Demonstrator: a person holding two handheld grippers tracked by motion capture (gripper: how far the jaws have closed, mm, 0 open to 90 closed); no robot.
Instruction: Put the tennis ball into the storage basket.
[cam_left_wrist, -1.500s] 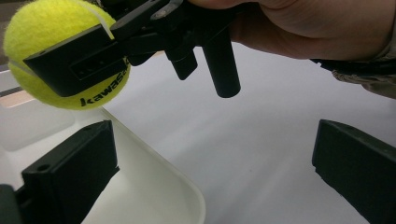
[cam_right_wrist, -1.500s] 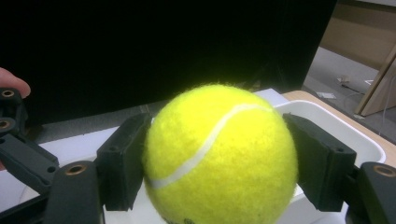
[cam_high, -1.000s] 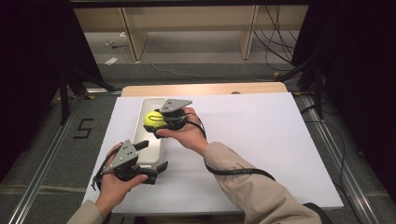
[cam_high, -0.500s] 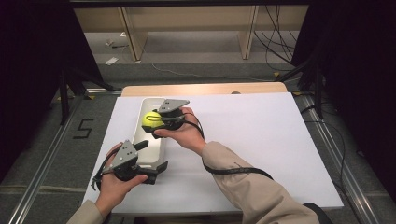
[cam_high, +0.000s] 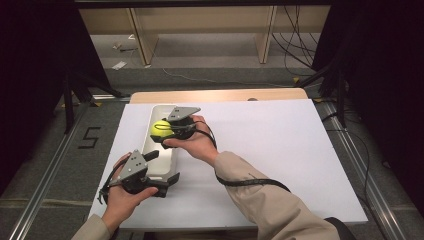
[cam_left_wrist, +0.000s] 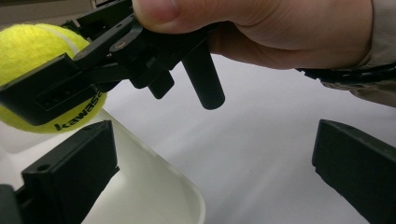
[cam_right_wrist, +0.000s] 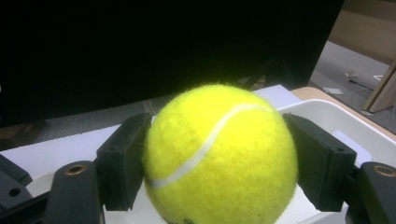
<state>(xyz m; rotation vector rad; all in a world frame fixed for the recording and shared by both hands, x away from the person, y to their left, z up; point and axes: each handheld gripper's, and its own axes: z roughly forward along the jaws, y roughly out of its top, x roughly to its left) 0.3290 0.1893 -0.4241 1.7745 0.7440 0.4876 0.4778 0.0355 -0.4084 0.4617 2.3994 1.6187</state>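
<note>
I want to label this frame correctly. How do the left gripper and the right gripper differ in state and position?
The right gripper is shut on the tennis ball above the white tray; the left gripper is open and holds nothing. The right gripper is over the tray's middle; the left gripper sits at the tray's near end, one jaw inside it. Both have black jaws and a grey top plate.

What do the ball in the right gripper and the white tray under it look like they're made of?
Tennis ball: fuzzy yellow felt with a white seam, likely over rubber. Tray: smooth, slightly glossy white with a rounded rim, probably moulded plastic, though glazed ceramic can't be excluded. Right gripper clamps the ball.
</note>
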